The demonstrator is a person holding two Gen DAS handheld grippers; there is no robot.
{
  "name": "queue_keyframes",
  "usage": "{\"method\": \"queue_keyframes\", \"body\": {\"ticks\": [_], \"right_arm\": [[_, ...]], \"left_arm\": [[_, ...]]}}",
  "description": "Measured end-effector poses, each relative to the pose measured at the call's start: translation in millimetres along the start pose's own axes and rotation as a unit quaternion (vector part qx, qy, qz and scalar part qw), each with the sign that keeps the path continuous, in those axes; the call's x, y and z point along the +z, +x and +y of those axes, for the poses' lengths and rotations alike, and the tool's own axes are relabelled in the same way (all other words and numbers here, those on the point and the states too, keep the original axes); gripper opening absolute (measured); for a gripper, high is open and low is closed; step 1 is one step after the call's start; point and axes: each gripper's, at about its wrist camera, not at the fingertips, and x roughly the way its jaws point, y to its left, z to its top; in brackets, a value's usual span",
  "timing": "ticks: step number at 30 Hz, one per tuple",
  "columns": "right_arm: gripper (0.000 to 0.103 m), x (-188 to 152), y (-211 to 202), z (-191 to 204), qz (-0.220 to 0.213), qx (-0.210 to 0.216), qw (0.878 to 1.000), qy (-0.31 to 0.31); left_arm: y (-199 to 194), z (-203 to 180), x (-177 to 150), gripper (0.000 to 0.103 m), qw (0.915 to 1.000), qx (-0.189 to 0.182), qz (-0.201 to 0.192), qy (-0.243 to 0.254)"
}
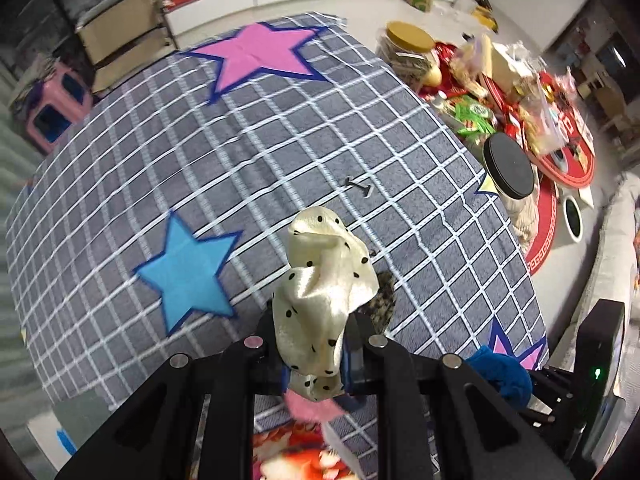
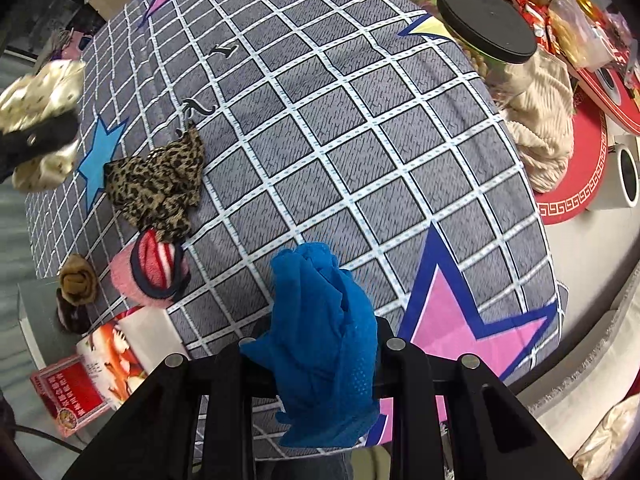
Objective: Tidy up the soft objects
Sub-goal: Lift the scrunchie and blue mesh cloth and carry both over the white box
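My left gripper [image 1: 314, 334] is shut on a cream satin cloth with black dots [image 1: 320, 284] and holds it above the grey checked star cloth [image 1: 280, 152]. It shows blurred at the left edge of the right wrist view [image 2: 40, 120]. My right gripper [image 2: 320, 344] is shut on a blue mesh cloth [image 2: 324, 332], also held above the star cloth [image 2: 360, 140]; that blue cloth shows in the left wrist view [image 1: 500, 372]. On the cloth lie a leopard-print cloth [image 2: 160, 188], a pink striped sock roll [image 2: 154, 276] and a brown rolled sock [image 2: 78, 280].
A jar with a black lid [image 2: 486, 24] and a beige knit cloth [image 2: 540, 120] stand at the right edge. A yellow-lidded jar [image 1: 410, 50] and snack packets [image 1: 520, 92] crowd the far right. A red printed box [image 2: 76, 396] lies near left. Two small black clips [image 2: 200, 110] lie mid-cloth.
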Motion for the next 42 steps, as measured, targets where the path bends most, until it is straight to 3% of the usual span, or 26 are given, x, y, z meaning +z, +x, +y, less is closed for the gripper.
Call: {"method": "queue_keyframes", "body": {"ticks": [6, 14, 30, 42], "right_arm": [[0.028, -29.3, -12.5, 6.2, -0.009, -0.002, 1.0, 0.009], [0.028, -63.1, -28.2, 28.2, -0.02, -0.012, 1.0, 0.0], [0.028, -154.7, -50.3, 70.9, -0.036, -0.007, 0.999, -0.038], [0.028, -211.6, -45.4, 111.9, -0.021, 0.004, 0.996, -0.09]], "left_arm": [[-24.5, 26.9, -37.9, 0.02, 0.9994, 0.004, -0.018, -0.031], [-54.0, 34.9, -90.4, 0.02, 0.9995, -0.005, -0.025, -0.016], [-96.4, 12.8, -214.0, 0.02, 0.996, -0.053, -0.007, 0.071], [-114.2, 27.2, -281.5, 0.02, 0.9924, -0.065, 0.0, 0.104]]}}
